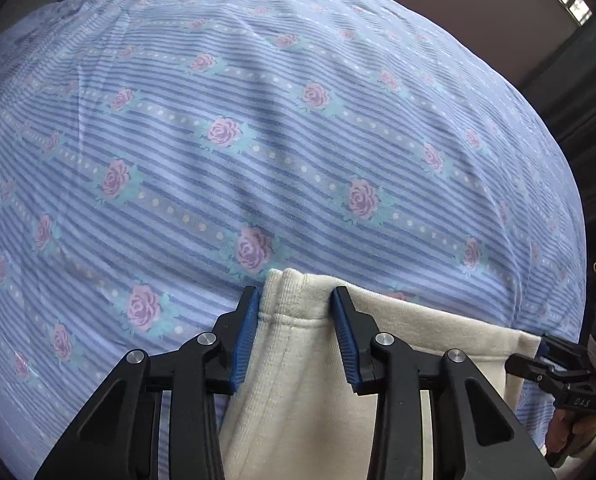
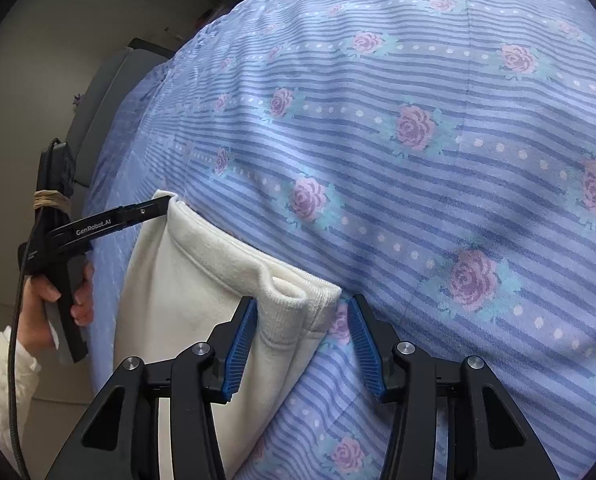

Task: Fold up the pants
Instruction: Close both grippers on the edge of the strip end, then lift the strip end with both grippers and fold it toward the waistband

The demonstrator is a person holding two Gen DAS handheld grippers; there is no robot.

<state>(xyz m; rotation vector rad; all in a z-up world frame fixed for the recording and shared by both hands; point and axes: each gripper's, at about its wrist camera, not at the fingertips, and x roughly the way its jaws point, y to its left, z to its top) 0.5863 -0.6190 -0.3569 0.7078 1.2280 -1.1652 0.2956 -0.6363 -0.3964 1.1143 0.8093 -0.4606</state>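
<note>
Cream white pants (image 1: 298, 360) lie on a blue striped bed sheet with pink roses (image 1: 258, 140). In the left wrist view my left gripper (image 1: 296, 300) stands open around one corner of the ribbed waistband, jaws on either side and not pressing it. In the right wrist view my right gripper (image 2: 302, 312) is open around the other corner of the pants (image 2: 202, 288), with a gap to the right jaw. The left gripper (image 2: 154, 208) also shows there at the far corner, and the right gripper (image 1: 538, 352) shows at the right in the left wrist view.
The sheet (image 2: 418, 160) covers the bed ahead of both grippers. The bed's edge falls off at the left of the right wrist view, with a grey object (image 2: 98, 120) beside it. A hand in a white sleeve (image 2: 50, 300) holds the left gripper.
</note>
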